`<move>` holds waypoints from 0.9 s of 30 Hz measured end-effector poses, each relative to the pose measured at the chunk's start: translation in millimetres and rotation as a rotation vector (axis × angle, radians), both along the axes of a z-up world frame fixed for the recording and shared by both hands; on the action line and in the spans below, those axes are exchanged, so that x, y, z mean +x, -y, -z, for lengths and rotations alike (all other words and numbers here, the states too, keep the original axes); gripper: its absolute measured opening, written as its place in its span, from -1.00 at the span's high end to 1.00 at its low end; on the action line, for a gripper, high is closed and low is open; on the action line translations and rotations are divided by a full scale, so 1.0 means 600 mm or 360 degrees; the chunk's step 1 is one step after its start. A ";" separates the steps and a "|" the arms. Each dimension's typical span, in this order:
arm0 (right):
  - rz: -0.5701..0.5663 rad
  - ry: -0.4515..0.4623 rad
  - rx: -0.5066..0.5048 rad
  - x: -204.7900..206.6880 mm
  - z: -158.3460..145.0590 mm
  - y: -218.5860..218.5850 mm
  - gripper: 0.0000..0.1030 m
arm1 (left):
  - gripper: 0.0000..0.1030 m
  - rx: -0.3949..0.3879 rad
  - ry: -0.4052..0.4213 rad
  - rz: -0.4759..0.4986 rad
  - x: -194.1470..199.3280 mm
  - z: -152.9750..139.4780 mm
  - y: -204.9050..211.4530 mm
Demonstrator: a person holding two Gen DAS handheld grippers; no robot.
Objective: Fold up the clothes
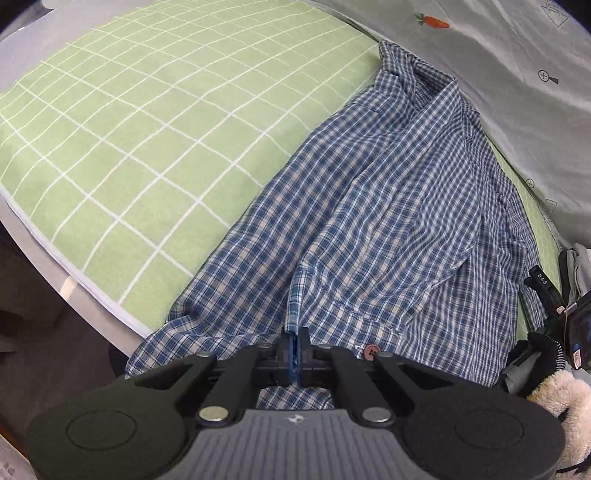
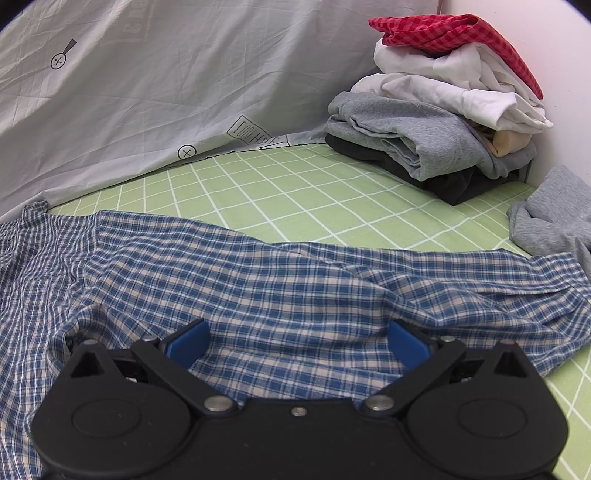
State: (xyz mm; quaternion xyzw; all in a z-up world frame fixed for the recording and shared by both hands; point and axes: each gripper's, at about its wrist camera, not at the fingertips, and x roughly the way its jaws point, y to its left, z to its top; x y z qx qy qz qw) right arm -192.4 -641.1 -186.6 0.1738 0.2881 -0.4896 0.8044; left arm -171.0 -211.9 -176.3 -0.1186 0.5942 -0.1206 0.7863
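- Left wrist view: the left gripper [image 1: 294,345] has its fingers [image 1: 298,356] pressed together, pinching a fabric edge of the plaid shirt [image 1: 369,229].
- The pinched edge runs straight ahead of the fingertips as a stitched hem; a reddish button [image 1: 370,352] sits just beside the fingers on their right.
- The shirt extends forward and to the right of the fingers, partly folded over itself, with its collar [image 1: 417,74] at the far end.
- The shirt lies on a green gridded sheet [image 1: 147,129] that covers the bed; the bare sheet spreads ahead and to the left of the fingers.
- A grey printed cloth [image 1: 517,55] rises beyond the shirt, to the far right of the fingers.
- The right gripper [image 1: 546,291] shows at the right edge, held by a gloved hand [image 1: 543,347].
- Right wrist view: the right gripper [image 2: 297,343] has its blue fingers [image 2: 188,345] spread wide apart, with nothing clamped.
- The plaid shirt [image 2: 295,277] lies flat and creased directly beneath and between the fingers, and stretches out to both sides.
- Ahead of the fingers lies the green gridded sheet [image 2: 295,192], then the grey printed cloth [image 2: 147,92].
- Well ahead and to the right of the fingers stands a pile of clothes [image 2: 443,110], with a red checked garment [image 2: 443,33] on top.
- A loose grey garment [image 2: 554,218] lies to the right of the fingers, at the shirt's far edge.
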 end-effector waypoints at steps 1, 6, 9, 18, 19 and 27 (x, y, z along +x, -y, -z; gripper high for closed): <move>-0.0002 0.0000 0.0000 0.000 0.000 0.001 -1.00 | 0.95 0.0011 -0.0004 0.0001 0.000 0.006 0.000; -0.0001 0.0000 0.0000 0.000 0.000 0.000 -1.00 | 0.94 0.0065 -0.0006 0.0017 -0.004 0.024 0.001; -0.0001 0.0001 -0.0001 0.000 0.000 -0.001 -1.00 | 0.93 0.0079 -0.0029 0.0028 0.000 0.022 0.003; -0.0009 -0.0003 -0.0005 -0.001 -0.001 0.002 -1.00 | 0.02 0.0160 -0.0109 0.0128 0.022 -0.020 -0.017; -0.0010 -0.0006 -0.0006 -0.001 -0.001 0.001 -1.00 | 0.02 0.0159 -0.0089 0.0148 0.029 -0.029 -0.018; -0.0102 -0.0156 -0.0010 0.020 -0.027 -0.035 -1.00 | -0.22 0.0179 0.0197 0.0351 0.132 -0.093 0.019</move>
